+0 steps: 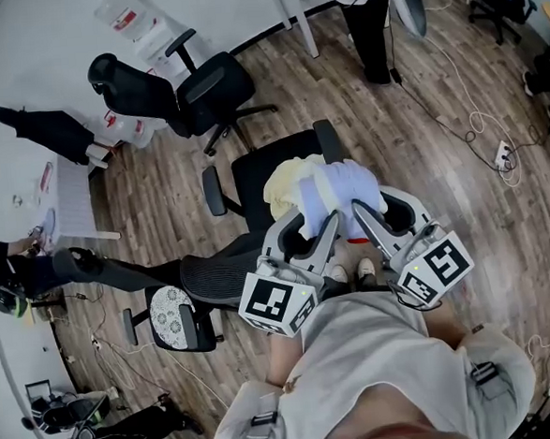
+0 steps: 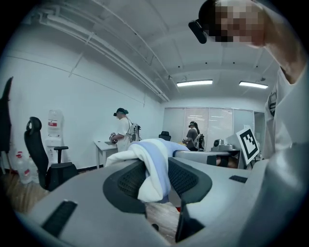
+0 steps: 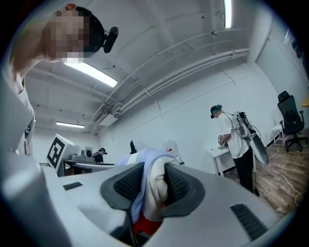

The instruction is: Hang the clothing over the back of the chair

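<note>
The clothing (image 1: 325,190), a bunched pale yellow, white and light blue garment, hangs between my two grippers above the seat of a black office chair (image 1: 258,173). My left gripper (image 1: 321,231) is shut on a fold of the clothing (image 2: 153,164), white and blue cloth pinched between its pads (image 2: 129,179). My right gripper (image 1: 361,219) is shut on another fold of the clothing (image 3: 150,169), which spills out over its pads (image 3: 176,185). The two grippers sit close together, angled toward each other. A black mesh chair back (image 1: 213,273) lies just left of them.
A second black office chair (image 1: 186,89) stands further off at the left. A person (image 1: 369,20) stands by a white table. Cables and a power strip (image 1: 503,156) lie on the wooden floor at right. A patterned seat cushion (image 1: 172,315) shows at lower left.
</note>
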The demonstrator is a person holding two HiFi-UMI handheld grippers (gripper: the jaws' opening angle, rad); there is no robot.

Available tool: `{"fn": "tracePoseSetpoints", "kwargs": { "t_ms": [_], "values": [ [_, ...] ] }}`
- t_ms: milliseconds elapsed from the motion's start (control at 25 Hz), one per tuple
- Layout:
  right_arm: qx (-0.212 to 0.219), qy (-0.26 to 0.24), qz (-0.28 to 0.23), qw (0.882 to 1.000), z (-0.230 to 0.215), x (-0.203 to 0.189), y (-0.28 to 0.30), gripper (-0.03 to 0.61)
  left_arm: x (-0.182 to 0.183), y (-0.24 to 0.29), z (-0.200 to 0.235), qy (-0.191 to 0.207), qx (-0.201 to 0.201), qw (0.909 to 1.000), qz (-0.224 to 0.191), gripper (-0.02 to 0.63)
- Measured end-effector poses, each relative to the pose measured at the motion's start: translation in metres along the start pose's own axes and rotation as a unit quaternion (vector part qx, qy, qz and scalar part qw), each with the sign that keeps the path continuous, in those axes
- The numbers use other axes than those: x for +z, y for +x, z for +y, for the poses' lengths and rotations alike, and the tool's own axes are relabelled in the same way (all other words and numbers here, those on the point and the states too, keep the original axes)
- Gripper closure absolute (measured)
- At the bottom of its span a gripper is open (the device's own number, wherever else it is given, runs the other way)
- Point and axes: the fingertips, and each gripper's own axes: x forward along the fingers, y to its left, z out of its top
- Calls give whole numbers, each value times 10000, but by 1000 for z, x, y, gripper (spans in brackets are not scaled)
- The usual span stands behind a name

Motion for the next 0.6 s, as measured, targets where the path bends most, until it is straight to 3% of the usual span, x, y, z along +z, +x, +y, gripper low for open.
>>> {"fn": "tracePoseSetpoints", "kwargs": {
  "t_ms": [200, 600],
  "values": [
    [202, 27, 80, 9998, 15, -6, 20, 460, -2, -16, 19, -81, 195, 9998, -39, 456],
    [145, -160, 164, 9996, 61, -10, 62, 460, 1, -60, 63, -182, 115, 9994, -277, 457]
  ]
}}
